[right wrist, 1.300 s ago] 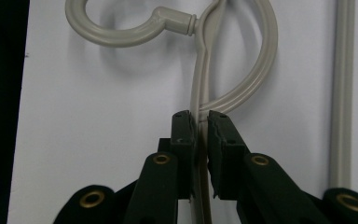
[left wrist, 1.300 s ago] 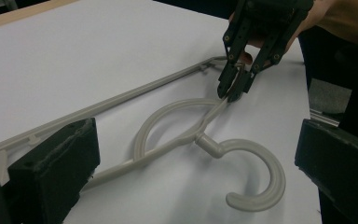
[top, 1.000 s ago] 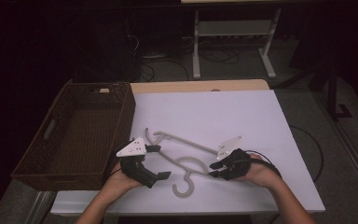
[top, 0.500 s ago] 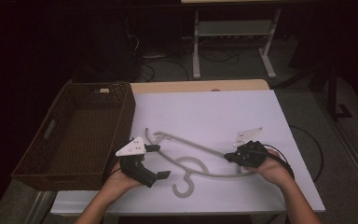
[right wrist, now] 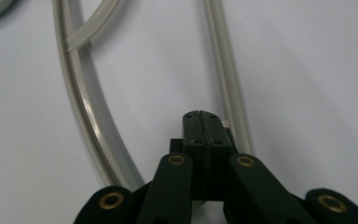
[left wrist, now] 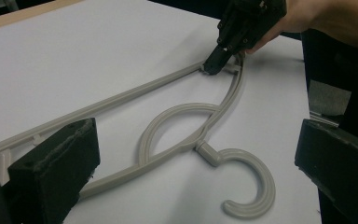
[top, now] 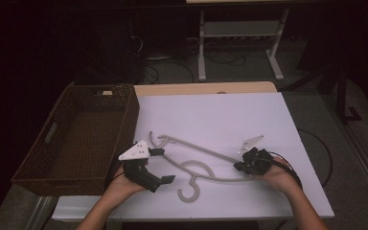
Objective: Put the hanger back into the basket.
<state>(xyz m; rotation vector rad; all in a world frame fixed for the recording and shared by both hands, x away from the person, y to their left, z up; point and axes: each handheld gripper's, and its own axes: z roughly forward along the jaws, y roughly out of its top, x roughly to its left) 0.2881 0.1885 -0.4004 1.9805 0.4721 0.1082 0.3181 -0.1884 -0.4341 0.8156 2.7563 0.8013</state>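
Observation:
A grey plastic hanger [top: 201, 150] lies flat on the white table [top: 220, 115], hook toward the person. My left gripper [top: 163, 165] is open beside the hanger's left end, its jaws wide apart on either side of the hanger [left wrist: 121, 97] in the left gripper view. My right gripper [top: 238, 166] is shut at the hanger's right corner. In the right gripper view its closed tips [right wrist: 200, 116] sit between the two bars of the hanger [right wrist: 81, 116], nothing visibly clamped. The left gripper view shows the right gripper [left wrist: 213, 65] touching that corner.
An empty brown wicker basket [top: 130, 115] stands along the table's left side, close to my left hand. Beyond the table's far edge, a white metal stand [top: 239, 28] and cables sit on the dark floor.
My right gripper has shifted a little to the right, to the hanger's right corner. The left gripper and the hanger have stayed where they were.

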